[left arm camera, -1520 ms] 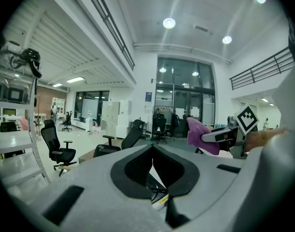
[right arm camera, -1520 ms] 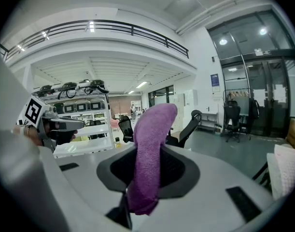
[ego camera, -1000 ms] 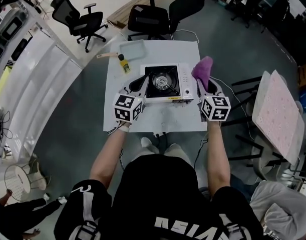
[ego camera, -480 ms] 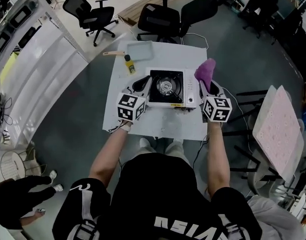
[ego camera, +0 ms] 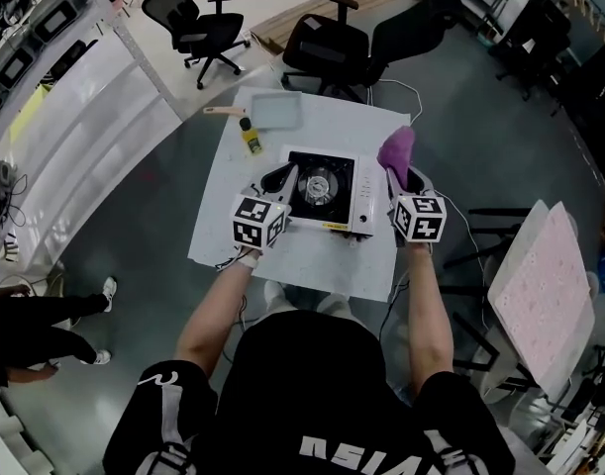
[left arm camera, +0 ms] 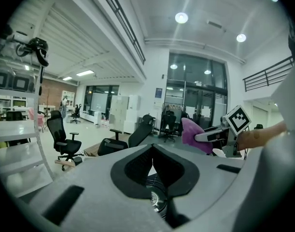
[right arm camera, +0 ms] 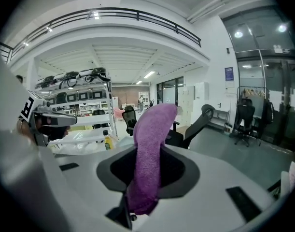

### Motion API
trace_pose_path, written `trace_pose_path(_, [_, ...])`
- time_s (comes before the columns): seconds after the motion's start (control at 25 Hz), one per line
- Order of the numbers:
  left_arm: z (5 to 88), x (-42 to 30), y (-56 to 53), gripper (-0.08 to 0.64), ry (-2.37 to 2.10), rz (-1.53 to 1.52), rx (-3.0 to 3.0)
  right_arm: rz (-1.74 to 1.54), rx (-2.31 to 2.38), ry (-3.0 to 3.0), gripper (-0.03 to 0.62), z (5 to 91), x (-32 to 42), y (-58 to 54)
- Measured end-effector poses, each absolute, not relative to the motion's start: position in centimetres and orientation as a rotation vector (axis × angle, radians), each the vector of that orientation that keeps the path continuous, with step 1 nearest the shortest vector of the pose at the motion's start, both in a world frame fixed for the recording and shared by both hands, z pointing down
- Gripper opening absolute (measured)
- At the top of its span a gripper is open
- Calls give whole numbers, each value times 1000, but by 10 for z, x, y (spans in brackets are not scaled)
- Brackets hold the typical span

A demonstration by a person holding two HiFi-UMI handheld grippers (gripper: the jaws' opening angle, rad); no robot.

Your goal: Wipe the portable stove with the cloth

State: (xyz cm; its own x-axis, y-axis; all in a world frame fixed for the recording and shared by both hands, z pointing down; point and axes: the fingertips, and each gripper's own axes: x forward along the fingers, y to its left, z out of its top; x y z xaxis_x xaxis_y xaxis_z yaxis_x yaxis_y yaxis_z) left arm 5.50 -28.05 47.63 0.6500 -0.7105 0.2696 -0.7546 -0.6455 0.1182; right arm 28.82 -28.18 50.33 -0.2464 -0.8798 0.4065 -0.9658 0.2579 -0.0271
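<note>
Plainly, right gripper clamped on the purple cloth — its end flopping forward; left gripper closed on nothing, just beside the portable stove

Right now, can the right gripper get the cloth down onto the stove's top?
Probably yes. The right gripper, shut on the purple cloth, is just beside the right edge of the stove, and nothing shows between them. The left gripper is at the stove's left side, off that path.
</note>
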Motion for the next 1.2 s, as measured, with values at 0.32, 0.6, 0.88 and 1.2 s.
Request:
trace_pose_path(0.32, [502,108,-293,9,-1228,288,2609,425,1552,-2249,109,550,318,-313])
trace_pose_path(0.6, [536,141,-306,9,-1269,299,2538,485,1387,-2270,109,607,328,-342])
trace_pose_path(0.88, [560,165,-321,9,-1326,375,2503,492,1203,-2303,109,658,322,-372])
trace_pose_path(1.2, [587,185,-329,9,-1333,446,2460,544,1072,-2293,109,711,315,-391])
